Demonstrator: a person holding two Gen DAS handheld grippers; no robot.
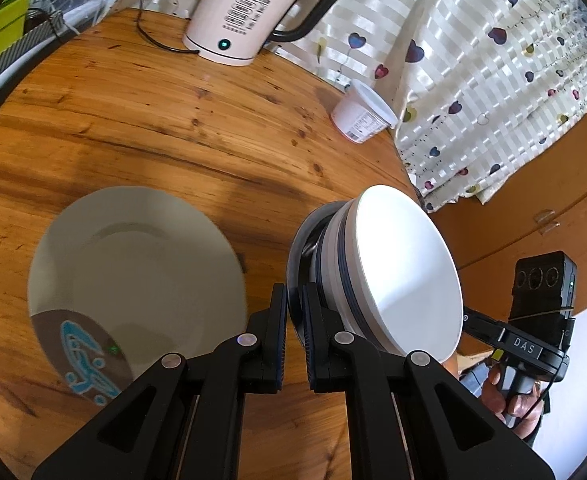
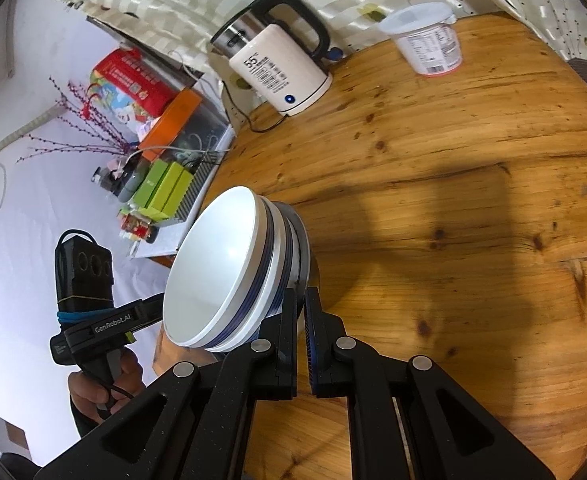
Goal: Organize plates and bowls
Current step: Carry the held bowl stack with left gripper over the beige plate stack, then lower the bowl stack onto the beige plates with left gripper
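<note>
Top of kettle (image 1: 253, 8) cut by upper frame edge in left wrist view. Near rim of plate (image 1: 133, 276) at lower left hidden behind left gripper (image 1: 293, 332); blue motif partly covered, unreadable. Dark-rimmed dish under stacked bowls (image 1: 389, 272) mostly concealed, its kind unclear; bowls' bases out of sight. Label print on white tub (image 2: 429, 40) too small to read. Clutter at left of right wrist view too small to identify.
</note>
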